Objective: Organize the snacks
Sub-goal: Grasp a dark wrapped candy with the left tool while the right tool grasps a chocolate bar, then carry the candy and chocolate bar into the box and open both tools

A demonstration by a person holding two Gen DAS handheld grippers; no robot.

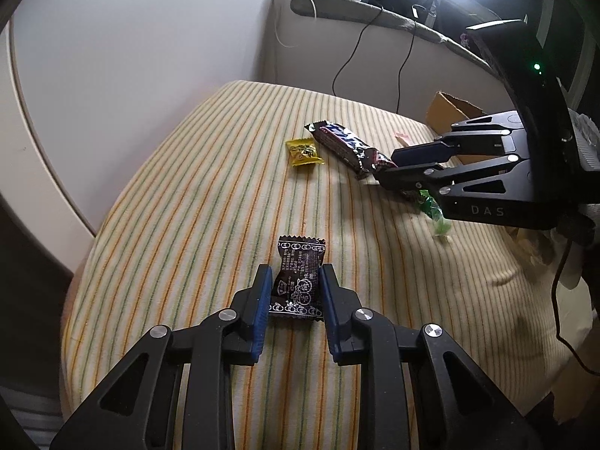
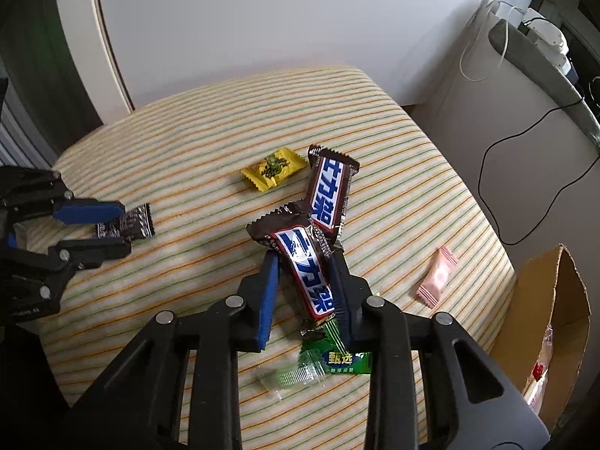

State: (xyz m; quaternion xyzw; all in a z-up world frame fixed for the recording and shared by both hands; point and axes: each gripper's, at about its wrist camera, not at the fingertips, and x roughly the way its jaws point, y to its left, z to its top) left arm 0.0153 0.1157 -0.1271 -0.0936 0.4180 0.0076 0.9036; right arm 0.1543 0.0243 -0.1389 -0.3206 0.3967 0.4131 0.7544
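Observation:
My left gripper [image 1: 293, 275] is shut on a small dark brown candy packet [image 1: 298, 281] at the near edge of the striped cushion [image 1: 187, 195]; it also shows in the right wrist view [image 2: 127, 221]. My right gripper [image 2: 304, 262] is shut on a brown and blue chocolate bar [image 2: 303, 266]. A second chocolate bar [image 2: 330, 191] lies just beyond it, with a yellow candy [image 2: 273, 168] to its left. A green packet [image 2: 337, 356] lies under the right gripper. A pink candy [image 2: 437, 275] lies to the right.
An open cardboard box [image 2: 543, 322] stands off the cushion's right edge, with something pink and red inside. A white wall and a curved white frame [image 2: 108, 45] are behind. Cables [image 2: 525, 150] hang down a cabinet at the right.

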